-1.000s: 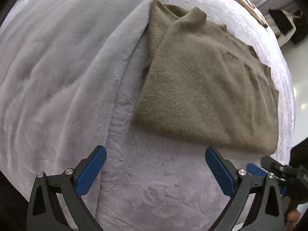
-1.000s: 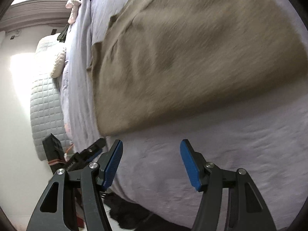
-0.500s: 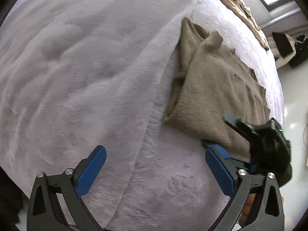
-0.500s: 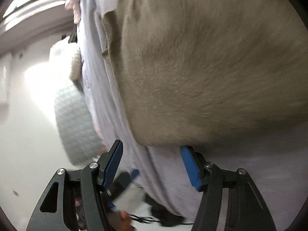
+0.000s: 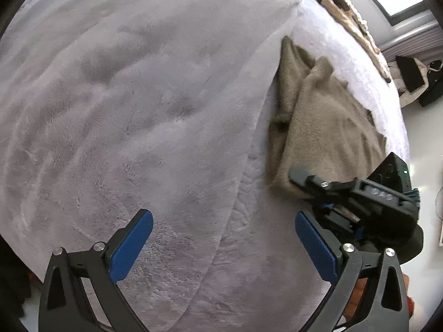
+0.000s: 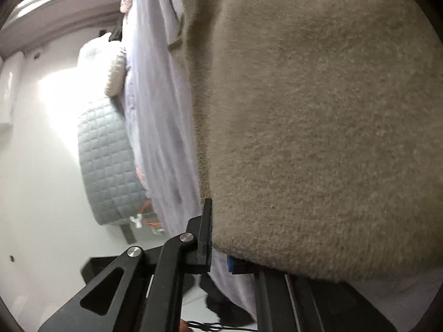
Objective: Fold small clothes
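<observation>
A fuzzy olive-brown sweater [image 5: 318,127] lies folded on the pale bed cover [image 5: 138,96], right of centre in the left wrist view. My left gripper [image 5: 221,238] is open and empty, over the cover to the sweater's left. My right gripper [image 5: 307,182] shows there at the sweater's near edge. In the right wrist view the sweater [image 6: 318,124] fills the frame and my right gripper [image 6: 218,243] is shut on its near hem; the right finger is hidden under the cloth.
A plush grey blanket [image 5: 110,83] covers the bed's left part. Tan clothes [image 5: 346,8] lie at the far edge. A quilted grey headboard [image 6: 105,160] and pillow [image 6: 116,74] stand beyond the bed. Dark items [image 5: 409,72] lie on the floor at right.
My right gripper moved onto the sweater's near edge and closed on the hem. My left gripper swung left, away from the sweater, and stayed open.
</observation>
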`<state>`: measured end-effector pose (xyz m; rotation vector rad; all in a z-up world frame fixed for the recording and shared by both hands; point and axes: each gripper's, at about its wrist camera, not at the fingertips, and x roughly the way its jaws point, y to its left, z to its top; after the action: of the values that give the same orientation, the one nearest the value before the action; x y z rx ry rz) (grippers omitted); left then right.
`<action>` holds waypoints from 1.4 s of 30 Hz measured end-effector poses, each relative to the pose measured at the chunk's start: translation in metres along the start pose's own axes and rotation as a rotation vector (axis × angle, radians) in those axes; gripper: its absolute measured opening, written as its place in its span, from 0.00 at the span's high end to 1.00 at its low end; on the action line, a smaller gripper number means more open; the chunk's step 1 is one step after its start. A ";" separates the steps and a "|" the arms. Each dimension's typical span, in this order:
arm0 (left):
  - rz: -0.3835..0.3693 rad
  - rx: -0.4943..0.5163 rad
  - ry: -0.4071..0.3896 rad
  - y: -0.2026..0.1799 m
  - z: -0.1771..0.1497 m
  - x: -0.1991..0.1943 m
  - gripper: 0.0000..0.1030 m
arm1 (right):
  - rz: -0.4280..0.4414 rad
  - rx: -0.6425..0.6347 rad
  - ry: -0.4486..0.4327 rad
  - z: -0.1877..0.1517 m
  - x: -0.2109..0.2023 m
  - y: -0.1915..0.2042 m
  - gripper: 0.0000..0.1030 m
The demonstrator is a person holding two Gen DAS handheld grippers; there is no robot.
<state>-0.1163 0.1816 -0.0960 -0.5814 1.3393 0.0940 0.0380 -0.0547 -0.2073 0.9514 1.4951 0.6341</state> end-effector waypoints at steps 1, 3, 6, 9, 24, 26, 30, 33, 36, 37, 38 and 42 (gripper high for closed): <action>0.003 0.001 0.003 -0.001 0.000 0.001 0.00 | -0.031 0.000 0.009 -0.001 0.006 -0.003 0.93; 0.009 0.016 0.000 -0.002 0.001 0.001 0.00 | -0.078 0.001 0.021 -0.002 0.017 -0.005 0.93; 0.017 0.038 -0.004 -0.007 0.002 0.001 0.00 | -0.093 -0.015 0.033 -0.006 0.019 -0.002 0.88; 0.010 0.041 -0.001 -0.014 0.004 0.002 0.00 | -0.170 -0.086 0.084 -0.015 0.019 0.008 0.81; 0.034 0.140 0.021 -0.059 -0.003 0.016 0.00 | -0.279 -0.109 0.037 -0.046 -0.090 -0.023 0.48; 0.052 0.164 0.029 -0.065 -0.006 0.020 0.00 | -0.286 -0.090 0.010 -0.046 -0.104 -0.032 0.48; 0.083 0.214 0.047 -0.078 -0.012 0.026 0.00 | -0.279 -0.051 -0.022 -0.048 -0.119 -0.045 0.48; 0.087 0.227 0.062 -0.084 -0.015 0.031 0.00 | -0.269 -0.026 -0.030 -0.046 -0.123 -0.051 0.48; 0.087 0.228 0.074 -0.089 -0.018 0.036 0.00 | -0.261 -0.016 -0.034 -0.047 -0.127 -0.055 0.48; 0.087 0.229 0.075 -0.090 -0.019 0.037 0.00 | -0.259 -0.013 -0.037 -0.047 -0.128 -0.056 0.48; 0.088 0.230 0.077 -0.092 -0.020 0.039 0.00 | -0.257 -0.012 -0.039 -0.047 -0.129 -0.056 0.48; 0.057 0.226 0.087 -0.096 -0.022 0.042 0.00 | -0.235 -0.005 -0.056 -0.043 -0.134 -0.060 0.47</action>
<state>-0.0887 0.0786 -0.1046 -0.3596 1.4288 -0.0361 -0.0197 -0.1931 -0.1790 0.7688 1.5264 0.4374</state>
